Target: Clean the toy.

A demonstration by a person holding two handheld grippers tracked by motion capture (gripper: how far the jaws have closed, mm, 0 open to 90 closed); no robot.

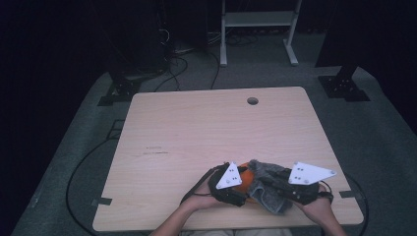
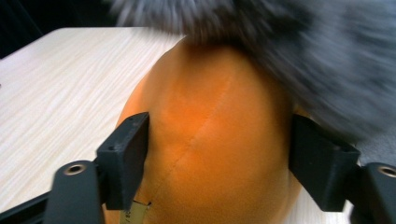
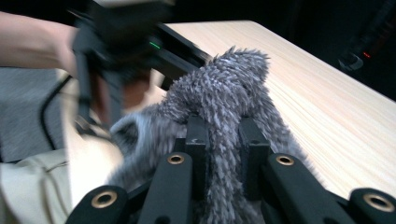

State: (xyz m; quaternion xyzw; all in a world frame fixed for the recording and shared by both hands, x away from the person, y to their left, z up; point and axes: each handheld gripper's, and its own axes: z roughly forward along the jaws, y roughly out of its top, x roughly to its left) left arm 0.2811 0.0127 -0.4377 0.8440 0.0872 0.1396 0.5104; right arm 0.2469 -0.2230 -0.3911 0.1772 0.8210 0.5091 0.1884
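A: What are the claws doing?

B: The right gripper (image 3: 223, 140) is pinching a fold of the grey fuzzy cover (image 3: 224, 88) hard between its jaws. The left gripper (image 2: 219, 158) is closing around the orange plush body (image 2: 210, 140); its jaws are sitting against both flanks, so I'm reading it as holding.

A: And where is the toy sitting?

B: At the near edge of the table (image 1: 196, 128), between the person's two hands, the grey cover (image 1: 265, 179) draping the orange body (image 1: 244, 178) on its right side.

A: Any advice for peeling the cover?

B: I'd be keeping the left grip steady and low, drawing the fuzzy fabric away slowly along the seam, and watching that the pinched fold isn't slipping.
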